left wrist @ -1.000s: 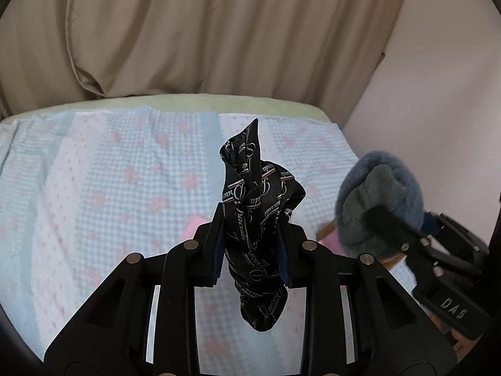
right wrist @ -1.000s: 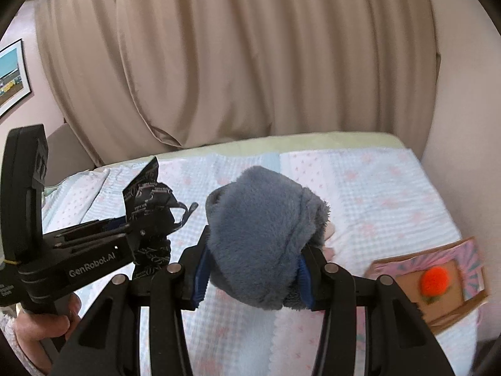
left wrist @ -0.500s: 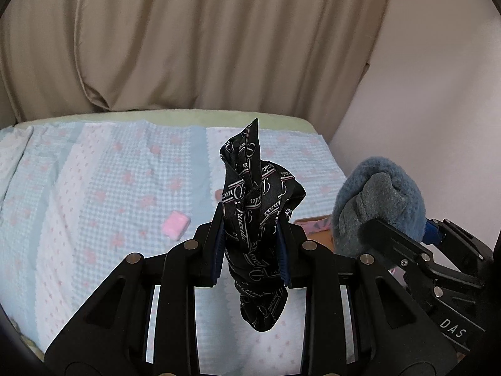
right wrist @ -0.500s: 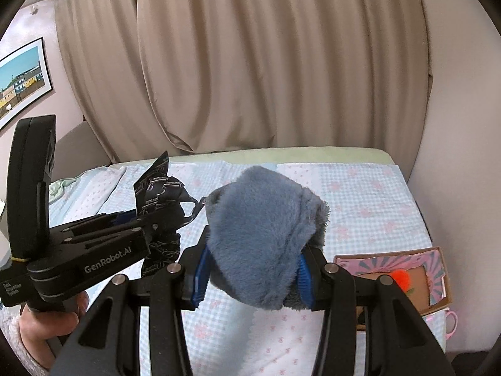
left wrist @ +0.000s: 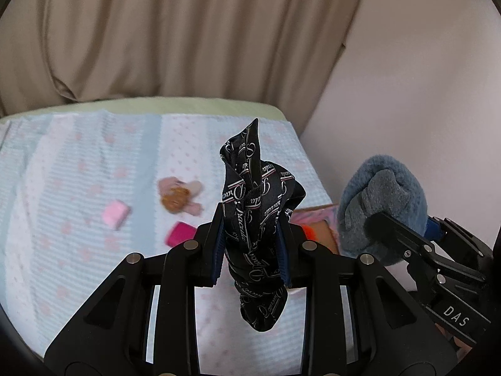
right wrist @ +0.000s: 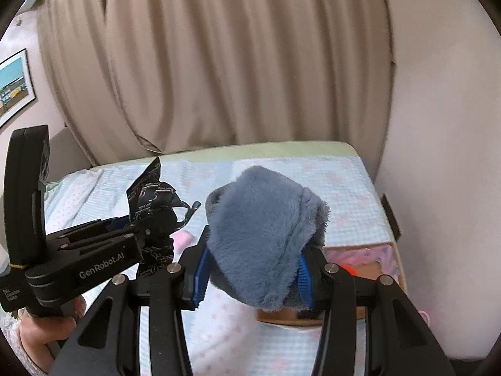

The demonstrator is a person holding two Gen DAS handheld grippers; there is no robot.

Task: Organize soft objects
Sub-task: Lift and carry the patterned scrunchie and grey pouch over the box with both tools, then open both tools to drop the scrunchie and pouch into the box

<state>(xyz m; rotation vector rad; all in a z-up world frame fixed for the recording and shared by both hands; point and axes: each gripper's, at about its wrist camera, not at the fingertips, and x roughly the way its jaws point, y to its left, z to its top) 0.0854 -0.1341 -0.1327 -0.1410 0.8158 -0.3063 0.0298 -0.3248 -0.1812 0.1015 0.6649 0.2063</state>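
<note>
Above the pastel bedspread (left wrist: 78, 163), both grippers tilt downward side by side: the left gripper (left wrist: 252, 250) is clamped on a bunched black printed cloth (left wrist: 256, 206), and the right gripper (right wrist: 252, 277) pinches a fluffy blue-grey sock (right wrist: 266, 238). The bed meets the wall on the right, where a cardboard box (right wrist: 375, 253) sits at its edge, leaving open spread to the left. Since a second ago both have swung sideways, bringing a small doll (left wrist: 180, 195) and two pink blocks (left wrist: 116, 214) into view.
</note>
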